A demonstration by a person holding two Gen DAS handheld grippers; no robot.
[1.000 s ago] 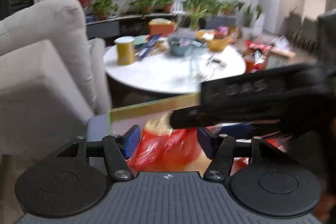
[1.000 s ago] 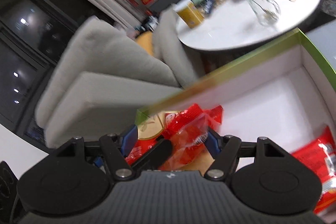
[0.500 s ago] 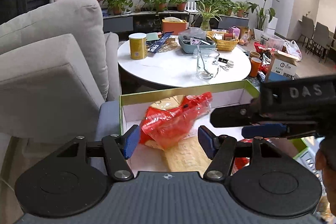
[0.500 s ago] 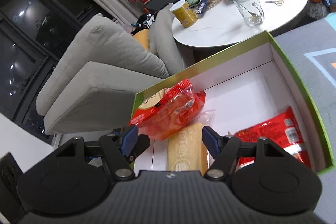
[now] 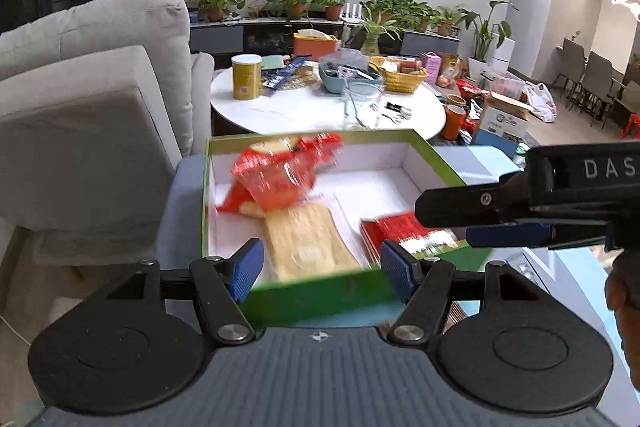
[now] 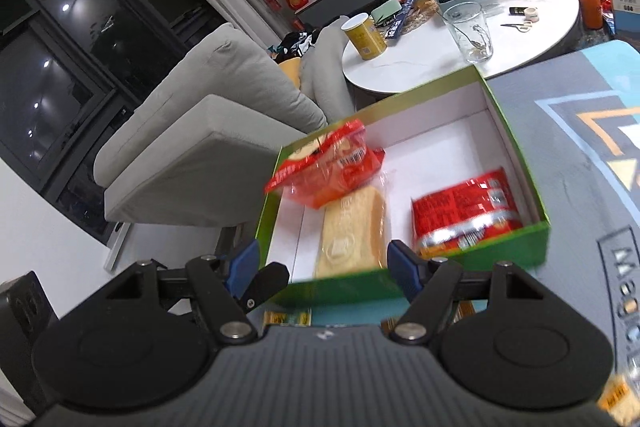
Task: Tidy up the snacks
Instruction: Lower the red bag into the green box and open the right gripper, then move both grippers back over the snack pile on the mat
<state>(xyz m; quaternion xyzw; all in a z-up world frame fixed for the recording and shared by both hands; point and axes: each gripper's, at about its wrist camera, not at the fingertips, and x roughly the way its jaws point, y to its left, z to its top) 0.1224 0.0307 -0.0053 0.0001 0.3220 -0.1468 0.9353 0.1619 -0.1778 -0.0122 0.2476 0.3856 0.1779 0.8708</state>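
A green box (image 5: 320, 291) with a white inside holds a crinkly red snack bag (image 5: 280, 175) in its far left corner, a beige pack (image 5: 308, 239) in front of that, and flat red packets (image 5: 404, 231) on the right. My left gripper (image 5: 322, 267) hovers at the box's near wall, its jaws opening with nothing between them. The right gripper's fingers (image 5: 460, 203) reach in from the right. In the right wrist view my right gripper (image 6: 324, 267) is also opening and empty, short of the box (image 6: 516, 155), red bag (image 6: 332, 167), beige pack (image 6: 352, 227) and red packets (image 6: 464, 215).
A grey sofa (image 5: 92, 99) stands left of the box. Behind it a round white table (image 5: 304, 107) carries a yellow can (image 5: 246, 77), a glass (image 5: 362, 103) and baskets. The box rests on a patterned grey-blue mat (image 6: 580, 147). Small yellow packs (image 6: 288, 317) lie near my right gripper.
Both grippers have drawn back from the box and their jaws stand wider. The red bag, earlier between them, now lies loose in the box's far left corner.
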